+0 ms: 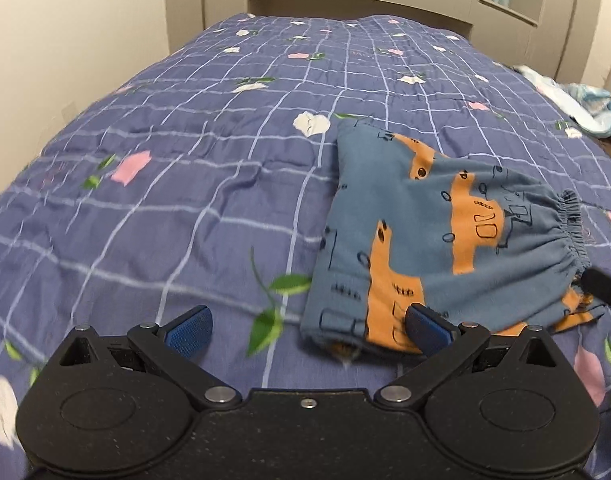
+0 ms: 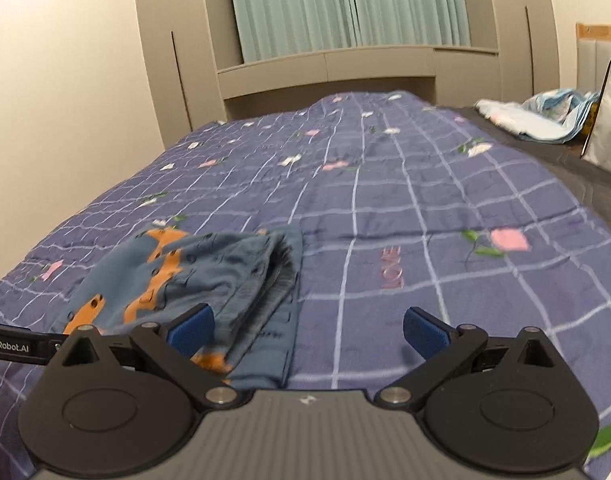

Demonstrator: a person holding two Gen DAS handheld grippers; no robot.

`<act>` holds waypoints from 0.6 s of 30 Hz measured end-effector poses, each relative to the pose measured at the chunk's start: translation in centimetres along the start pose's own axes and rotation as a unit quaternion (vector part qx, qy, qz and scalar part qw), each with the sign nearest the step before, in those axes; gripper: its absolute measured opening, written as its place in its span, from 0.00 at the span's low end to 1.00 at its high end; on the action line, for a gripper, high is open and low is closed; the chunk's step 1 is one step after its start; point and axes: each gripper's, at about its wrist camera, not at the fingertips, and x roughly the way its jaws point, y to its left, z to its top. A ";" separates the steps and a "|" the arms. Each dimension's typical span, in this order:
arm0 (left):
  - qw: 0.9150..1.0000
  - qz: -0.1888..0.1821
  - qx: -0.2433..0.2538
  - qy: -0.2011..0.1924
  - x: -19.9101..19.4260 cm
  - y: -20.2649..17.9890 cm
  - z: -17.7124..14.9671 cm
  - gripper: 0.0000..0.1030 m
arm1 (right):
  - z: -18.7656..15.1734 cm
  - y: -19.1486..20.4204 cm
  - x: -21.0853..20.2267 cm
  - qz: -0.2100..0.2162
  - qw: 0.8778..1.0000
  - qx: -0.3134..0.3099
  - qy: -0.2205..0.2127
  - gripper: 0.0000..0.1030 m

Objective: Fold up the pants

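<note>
The near hem of the folded pants (image 1: 421,240) is covered by the left gripper (image 1: 307,330). The quilt (image 2: 425,240) print is smeared by blur. The bundle of cloth (image 2: 541,116) is cut off at the frame edge.

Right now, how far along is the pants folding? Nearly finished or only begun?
It looks mostly done. The pants lie on the bedspread as a compact, layered bundle, with the elastic waistband at one end. Nothing is in hand: the left gripper and right gripper are both open, fingers beside the cloth. Left to do, perhaps: the top layer in the right view sits puffed up, so a smoothing or one more fold may follow.
</note>
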 end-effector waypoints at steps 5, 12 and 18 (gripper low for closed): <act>0.999 -0.010 -0.034 0.006 -0.9 0.7 -1.0 0.99 | -1.4 0.2 -0.9 -0.008 1.000 -0.002 0.009 1.00; 0.999 0.001 -0.036 0.009 -2.4 0.8 -2.8 0.99 | -3.3 1.4 -1.2 -0.033 0.998 -0.052 0.013 1.00; 0.999 0.002 -0.036 0.013 -3.4 1.2 -4.0 0.99 | -3.9 1.9 -1.6 -0.038 0.998 -0.056 0.009 1.00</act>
